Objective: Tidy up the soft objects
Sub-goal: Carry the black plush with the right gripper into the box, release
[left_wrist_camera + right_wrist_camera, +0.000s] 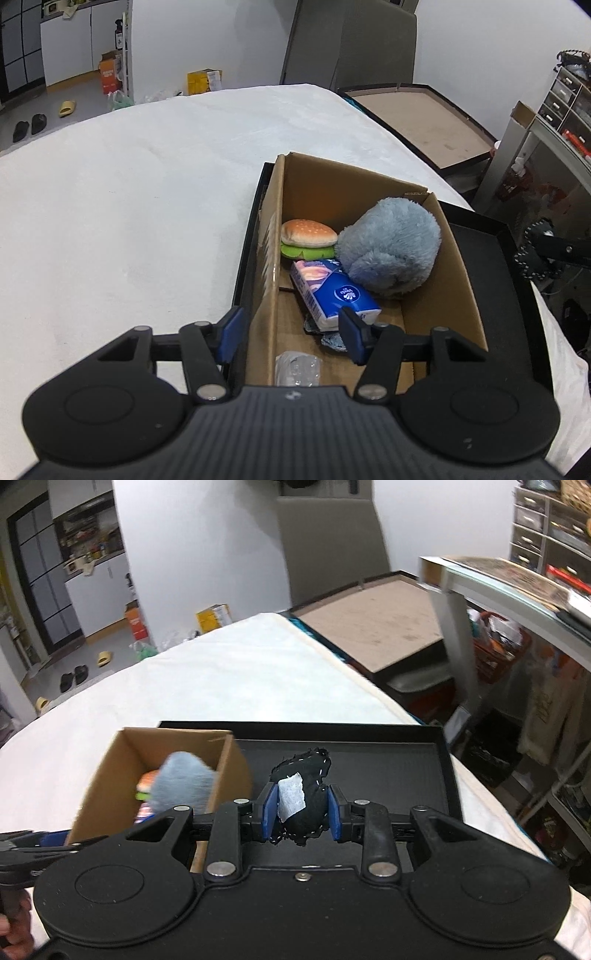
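A cardboard box (pixel 458 273) stands in a black tray (pixel 517 295) on a white bed. It holds a plush burger (pixel 308 238), a blue fluffy toy (pixel 391 247), a blue tissue pack (pixel 332 291) and a clear plastic wrap (pixel 297 369). My left gripper (pixel 291 334) is open, its jaws straddling the box's left wall. My right gripper (pixel 301 808) is shut on a black stitched soft toy (pixel 308 797) with a white patch, held above the tray (pixel 388 768) to the right of the box (pixel 229 768).
The white bed (pixel 129 203) spreads to the left and far side. A brown-topped low table (pixel 380 620) and a shelf unit (pixel 517 598) stand to the right. Slippers and boxes lie on the floor at the far left.
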The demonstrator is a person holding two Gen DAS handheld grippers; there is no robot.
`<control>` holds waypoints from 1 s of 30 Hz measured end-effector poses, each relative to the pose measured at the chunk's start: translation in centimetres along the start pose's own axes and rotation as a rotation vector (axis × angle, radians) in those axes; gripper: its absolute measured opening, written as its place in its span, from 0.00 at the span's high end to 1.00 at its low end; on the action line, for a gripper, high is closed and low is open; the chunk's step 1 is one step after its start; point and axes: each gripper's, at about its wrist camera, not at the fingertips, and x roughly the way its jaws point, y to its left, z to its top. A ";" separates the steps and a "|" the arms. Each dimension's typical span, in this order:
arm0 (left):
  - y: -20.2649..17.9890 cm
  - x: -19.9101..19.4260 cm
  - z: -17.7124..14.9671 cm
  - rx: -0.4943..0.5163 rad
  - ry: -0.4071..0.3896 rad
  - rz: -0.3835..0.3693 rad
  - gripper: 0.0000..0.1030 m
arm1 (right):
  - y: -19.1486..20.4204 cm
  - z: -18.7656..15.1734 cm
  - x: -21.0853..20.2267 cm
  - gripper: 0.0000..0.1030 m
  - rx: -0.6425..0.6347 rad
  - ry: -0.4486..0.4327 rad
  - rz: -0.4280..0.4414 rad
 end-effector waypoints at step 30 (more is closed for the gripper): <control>3.1 0.2 -0.3 -0.093 0.023 -0.075 0.84 | 10.0 0.2 -0.2 0.46 -0.141 0.049 0.062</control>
